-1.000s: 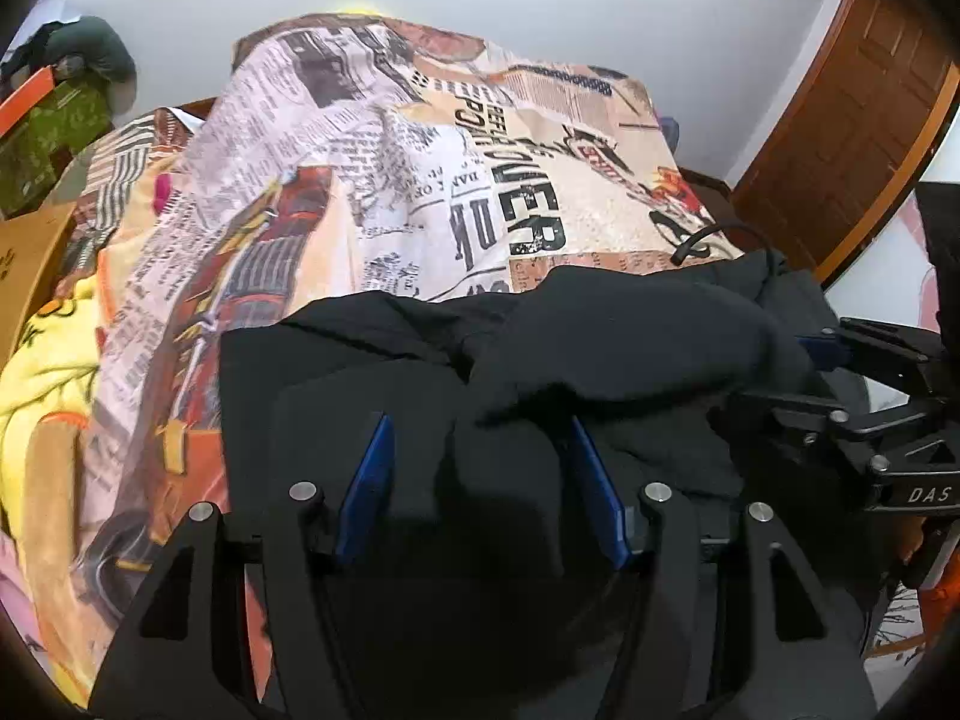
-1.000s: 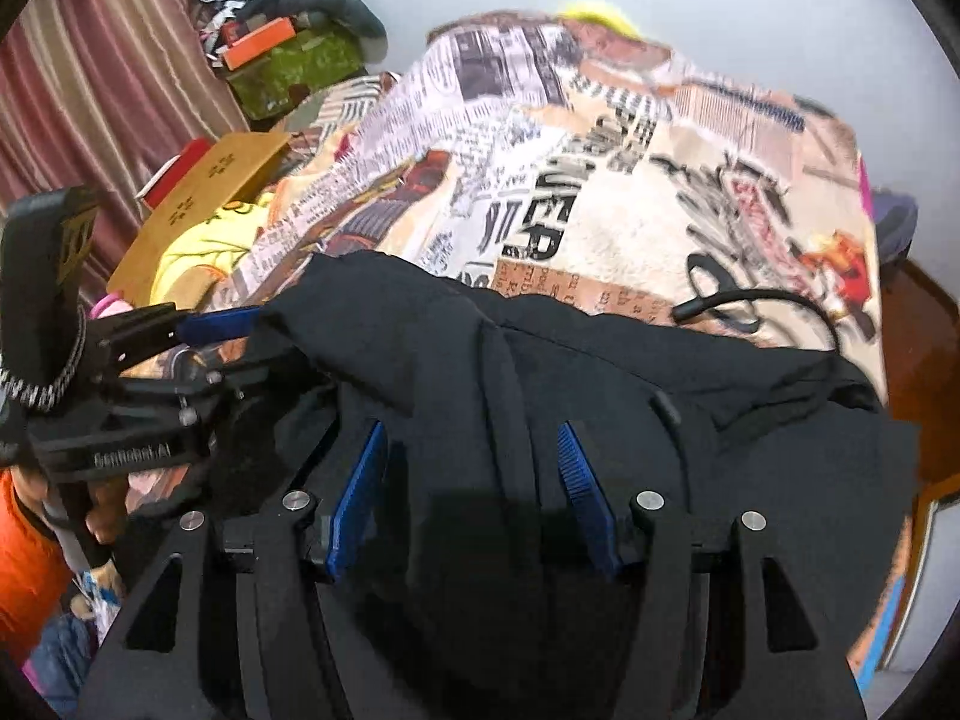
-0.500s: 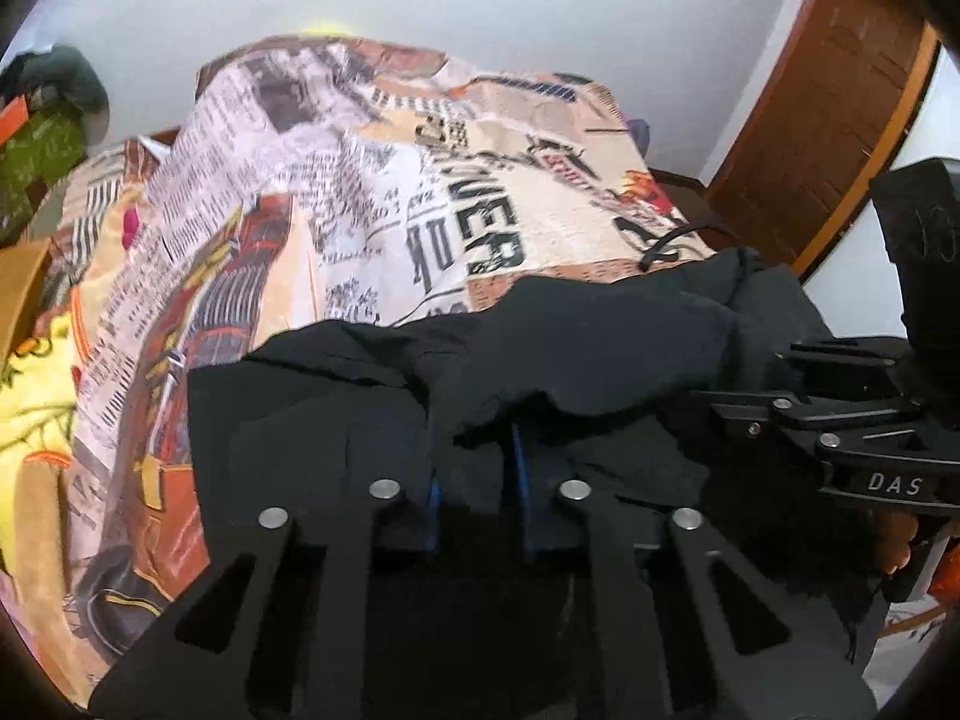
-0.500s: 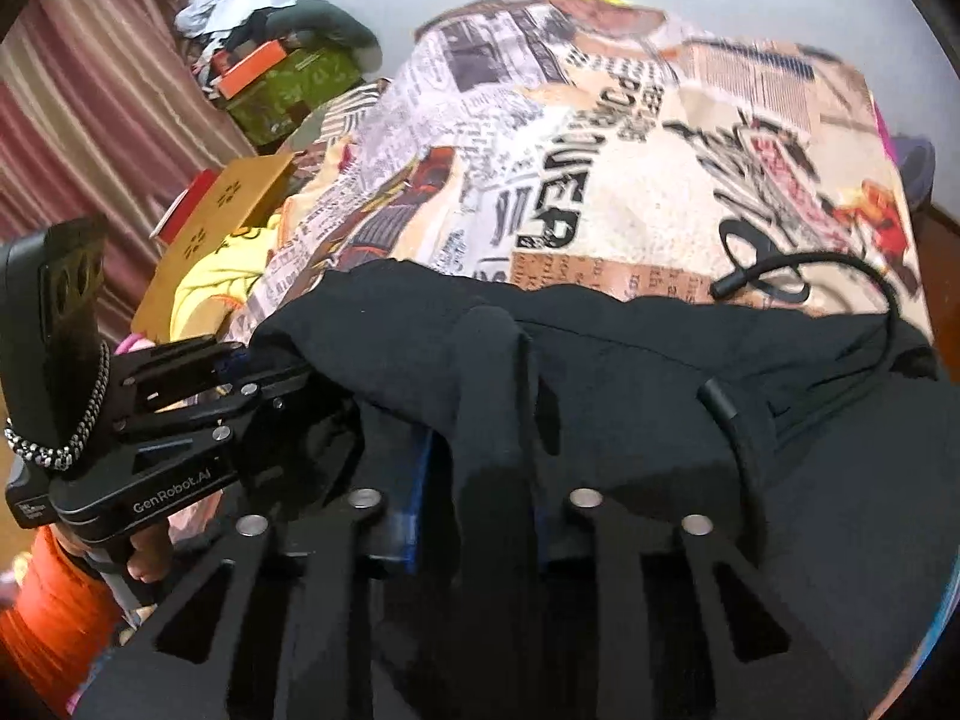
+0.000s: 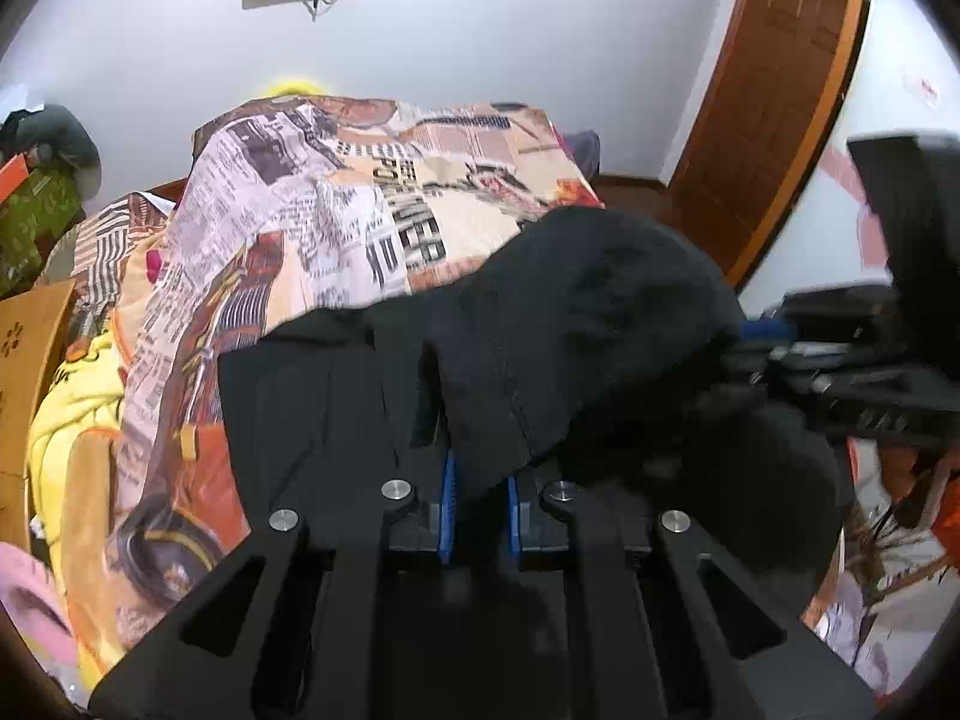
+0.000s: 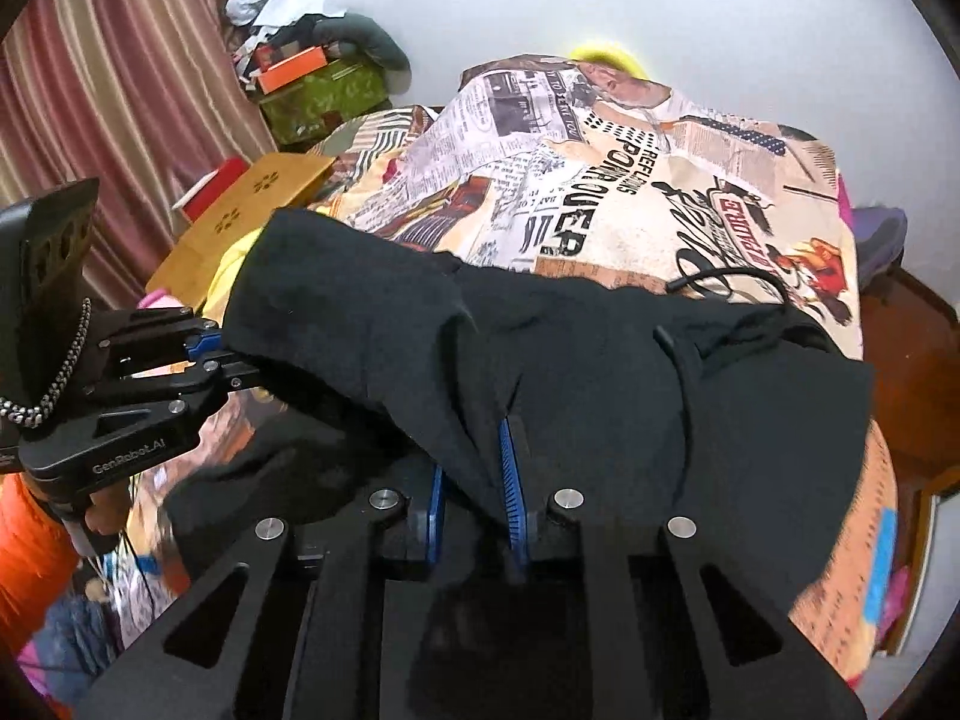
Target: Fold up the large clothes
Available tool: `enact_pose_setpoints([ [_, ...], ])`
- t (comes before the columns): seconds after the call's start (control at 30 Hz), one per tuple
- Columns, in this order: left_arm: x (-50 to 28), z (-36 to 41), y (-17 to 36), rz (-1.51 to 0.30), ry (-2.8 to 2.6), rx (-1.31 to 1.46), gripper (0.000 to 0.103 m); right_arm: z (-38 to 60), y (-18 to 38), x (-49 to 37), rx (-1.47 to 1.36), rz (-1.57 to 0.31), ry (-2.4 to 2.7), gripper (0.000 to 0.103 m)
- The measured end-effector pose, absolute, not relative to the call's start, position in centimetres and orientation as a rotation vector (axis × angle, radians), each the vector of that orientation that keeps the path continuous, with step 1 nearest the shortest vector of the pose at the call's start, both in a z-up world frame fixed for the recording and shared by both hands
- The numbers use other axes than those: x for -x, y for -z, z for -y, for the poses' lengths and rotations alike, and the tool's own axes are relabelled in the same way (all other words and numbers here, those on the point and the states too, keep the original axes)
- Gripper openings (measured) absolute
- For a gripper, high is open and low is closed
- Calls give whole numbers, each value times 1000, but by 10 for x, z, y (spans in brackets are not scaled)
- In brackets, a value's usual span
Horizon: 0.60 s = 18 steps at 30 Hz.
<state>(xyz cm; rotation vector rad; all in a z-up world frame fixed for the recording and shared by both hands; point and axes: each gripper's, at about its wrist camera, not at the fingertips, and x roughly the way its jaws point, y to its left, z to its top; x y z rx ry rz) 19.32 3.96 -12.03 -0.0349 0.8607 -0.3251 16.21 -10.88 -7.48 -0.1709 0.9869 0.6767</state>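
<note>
Left wrist view: one black fabric garment [image 5: 576, 324] on one newspaper-print bed [image 5: 336, 222]; left gripper [image 5: 479, 510] jaws closing, pinching it; right gripper [image 6: 474, 498] jaws likewise.

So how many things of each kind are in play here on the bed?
Black garment: 1
Handheld grippers, left gripper and right gripper, both clamped on the garment: 2
Newspaper-print bedspread: 1
Wooden lap tray: 1
Total: 5
</note>
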Motion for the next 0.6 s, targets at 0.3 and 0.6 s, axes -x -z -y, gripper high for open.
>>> enact_pose_setpoints([
  [0.3,-147,-45,155,-972,273,64,38,130,72,-139,167,-998,-654,31],
  [0.6,-110,-82,164,-1003,129,4,38,132,59,-136,140,-958,-649,32],
])
